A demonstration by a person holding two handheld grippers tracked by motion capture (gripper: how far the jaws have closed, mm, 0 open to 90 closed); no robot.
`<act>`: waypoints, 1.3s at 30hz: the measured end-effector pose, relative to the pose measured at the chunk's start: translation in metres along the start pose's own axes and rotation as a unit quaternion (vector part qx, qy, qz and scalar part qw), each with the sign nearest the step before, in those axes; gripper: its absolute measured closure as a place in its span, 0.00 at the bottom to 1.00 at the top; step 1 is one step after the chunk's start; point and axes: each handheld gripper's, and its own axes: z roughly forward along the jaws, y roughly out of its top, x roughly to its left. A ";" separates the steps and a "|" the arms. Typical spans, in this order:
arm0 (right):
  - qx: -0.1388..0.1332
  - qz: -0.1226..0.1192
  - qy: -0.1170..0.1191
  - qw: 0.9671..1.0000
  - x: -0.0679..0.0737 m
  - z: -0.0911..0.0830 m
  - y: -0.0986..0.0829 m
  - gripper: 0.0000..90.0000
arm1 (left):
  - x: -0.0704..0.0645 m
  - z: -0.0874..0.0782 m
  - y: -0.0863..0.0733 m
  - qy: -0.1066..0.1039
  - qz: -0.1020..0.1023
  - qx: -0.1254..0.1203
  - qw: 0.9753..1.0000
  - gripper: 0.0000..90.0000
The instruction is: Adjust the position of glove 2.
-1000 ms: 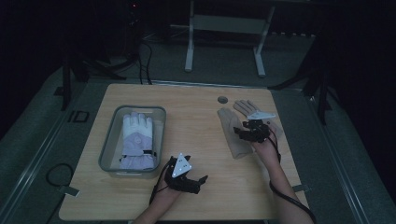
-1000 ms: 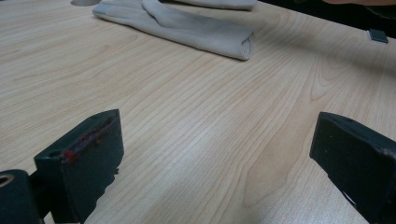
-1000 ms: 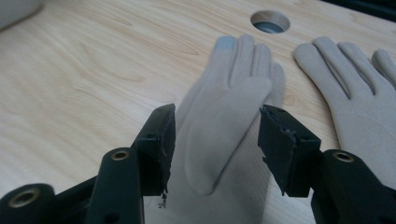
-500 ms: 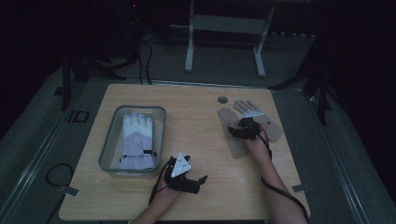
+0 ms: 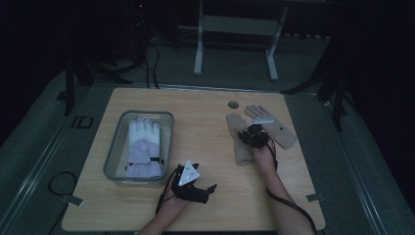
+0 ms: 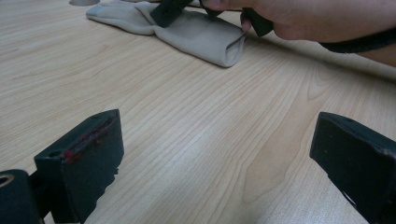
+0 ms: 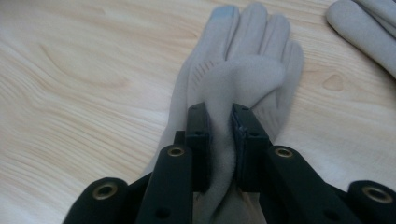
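One white glove (image 5: pixel 143 147) already lies in the bin (image 5: pixel 113 155). The right gripper (image 7: pixel 219 122) pinches a beige glove (image 7: pixel 243 79) on the table (image 5: pixel 200 142); its move remains. The left gripper (image 6: pixel 215 154) rests wide open, empty.

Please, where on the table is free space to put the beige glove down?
Bare wood lies between the clear bin and the pinched glove, down to the open left gripper. The near right corner is also free. The far right is crowded: the right gripper, the second glove and a round hole.
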 end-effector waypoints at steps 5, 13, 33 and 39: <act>-0.017 0.032 0.005 0.999 0.024 -0.017 0.004 0.88 | -0.001 0.000 0.000 0.002 0.002 -0.003 1.000 0.03; -0.037 0.058 -0.017 0.997 0.069 -0.046 0.000 0.88 | -0.003 -0.001 -0.001 0.004 0.011 -0.005 1.000 0.03; 0.012 0.049 -0.012 0.999 0.116 -0.035 -0.047 0.62 | -0.003 -0.001 -0.001 -0.003 0.013 -0.009 1.000 0.03; -0.002 0.033 -0.005 0.999 0.109 -0.049 -0.039 0.56 | -0.004 -0.001 -0.001 -0.001 0.016 -0.003 1.000 0.03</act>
